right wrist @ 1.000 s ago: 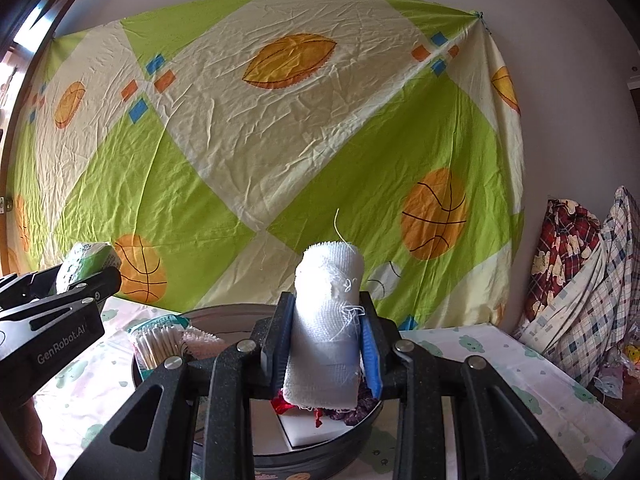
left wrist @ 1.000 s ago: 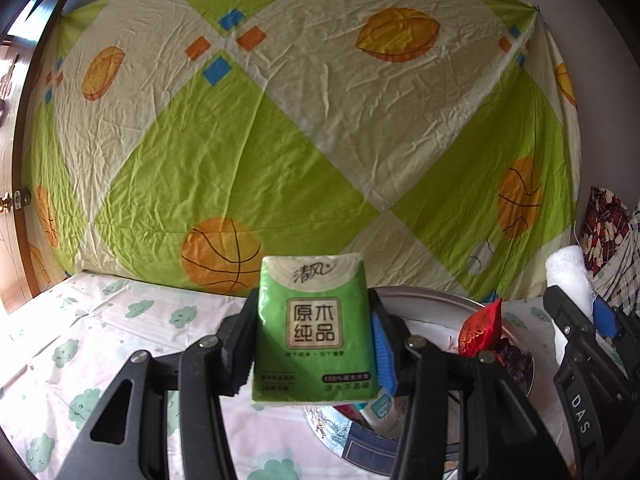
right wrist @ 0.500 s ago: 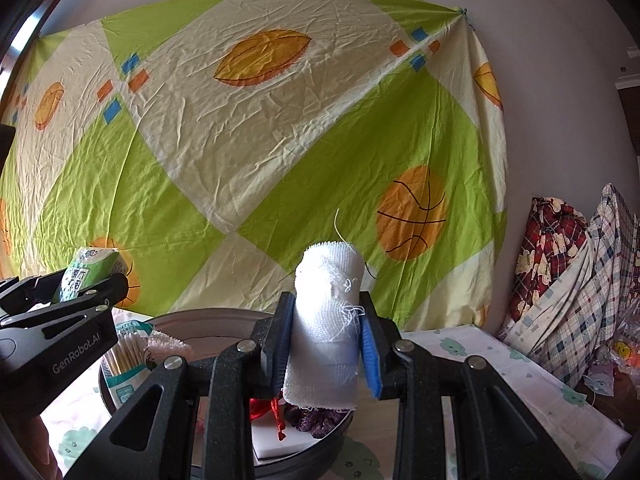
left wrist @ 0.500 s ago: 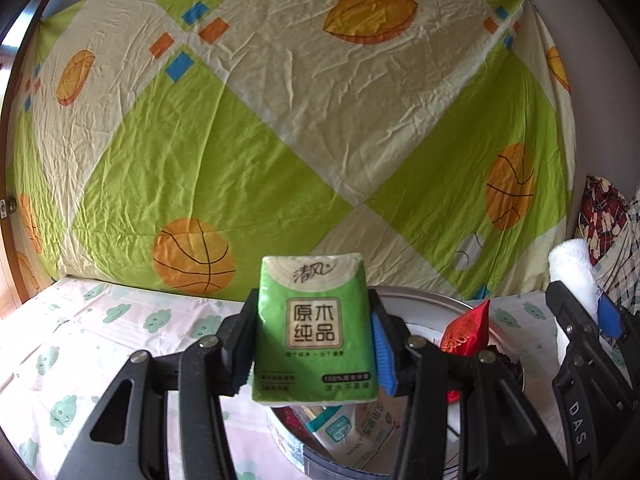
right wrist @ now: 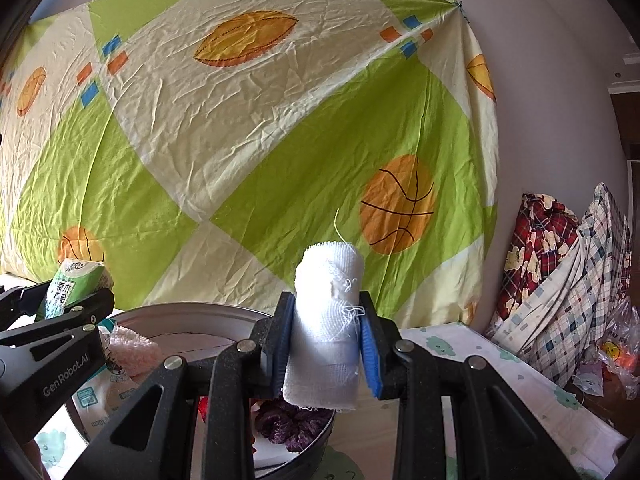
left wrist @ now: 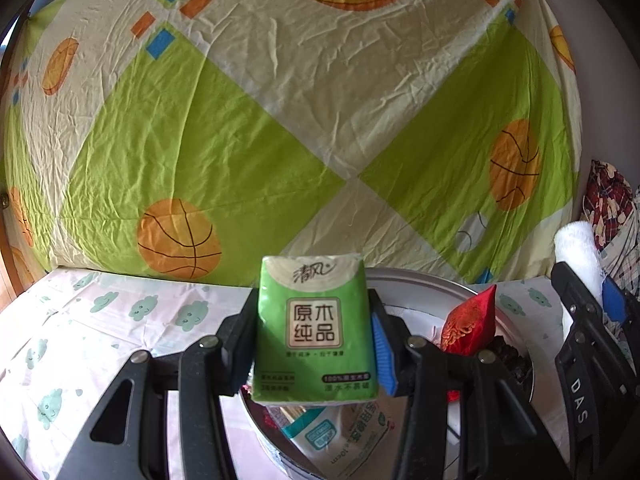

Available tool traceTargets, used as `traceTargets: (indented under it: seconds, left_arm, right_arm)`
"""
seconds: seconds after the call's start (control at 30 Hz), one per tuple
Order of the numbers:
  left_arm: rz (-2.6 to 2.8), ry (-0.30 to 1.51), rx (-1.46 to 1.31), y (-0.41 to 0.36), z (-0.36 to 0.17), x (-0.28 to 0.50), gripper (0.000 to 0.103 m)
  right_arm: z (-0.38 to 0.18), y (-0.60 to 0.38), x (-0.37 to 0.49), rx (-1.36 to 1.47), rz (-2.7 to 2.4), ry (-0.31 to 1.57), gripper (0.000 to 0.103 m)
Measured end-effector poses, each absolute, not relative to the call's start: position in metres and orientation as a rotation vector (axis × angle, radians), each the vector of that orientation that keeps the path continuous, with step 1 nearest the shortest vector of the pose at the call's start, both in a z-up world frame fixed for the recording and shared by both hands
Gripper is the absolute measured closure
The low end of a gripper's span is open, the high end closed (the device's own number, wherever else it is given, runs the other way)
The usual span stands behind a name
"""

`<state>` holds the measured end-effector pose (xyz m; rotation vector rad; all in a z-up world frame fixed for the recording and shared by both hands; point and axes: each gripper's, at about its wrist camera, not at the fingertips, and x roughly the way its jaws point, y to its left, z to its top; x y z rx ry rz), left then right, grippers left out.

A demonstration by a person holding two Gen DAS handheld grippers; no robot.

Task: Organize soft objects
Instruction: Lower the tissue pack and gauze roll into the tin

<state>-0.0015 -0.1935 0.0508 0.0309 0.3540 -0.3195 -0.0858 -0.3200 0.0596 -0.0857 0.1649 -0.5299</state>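
Note:
My left gripper [left wrist: 314, 344] is shut on a green tissue pack [left wrist: 313, 324], held upright above the near rim of a round metal basin [left wrist: 420, 280]. My right gripper [right wrist: 326, 344] is shut on a white gauze roll [right wrist: 326, 320], held upright over the basin [right wrist: 180, 312]. In the left wrist view the gauze roll [left wrist: 576, 248] and right gripper show at the right edge. In the right wrist view the tissue pack [right wrist: 74, 284] shows at the left. The basin holds a red pouch [left wrist: 470, 320], a cotton swab pack [right wrist: 96, 396], a pink cloth [right wrist: 130, 354] and a purple item [right wrist: 288, 424].
A green and cream sheet with basketballs [left wrist: 280, 120] hangs behind. The bed cover with cloud prints [left wrist: 100, 332] lies under the basin. Plaid bedding [right wrist: 560, 288] is piled at the right, with a plastic bag [right wrist: 616, 356] beside it.
Both grippers have shifted right and slightly up with their loads; the basin now lies more beneath the left gripper. Both grips are unchanged.

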Motion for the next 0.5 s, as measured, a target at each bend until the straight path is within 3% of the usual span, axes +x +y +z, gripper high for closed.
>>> traceTargets:
  seconds: [0.5]
  left_arm:
    - [-0.304, 0.398, 0.048, -0.192, 0.044, 0.011, 0.055]
  right_arm:
    - [0.050, -0.319, -0.058, -0.122, -0.515, 0.214, 0.070]
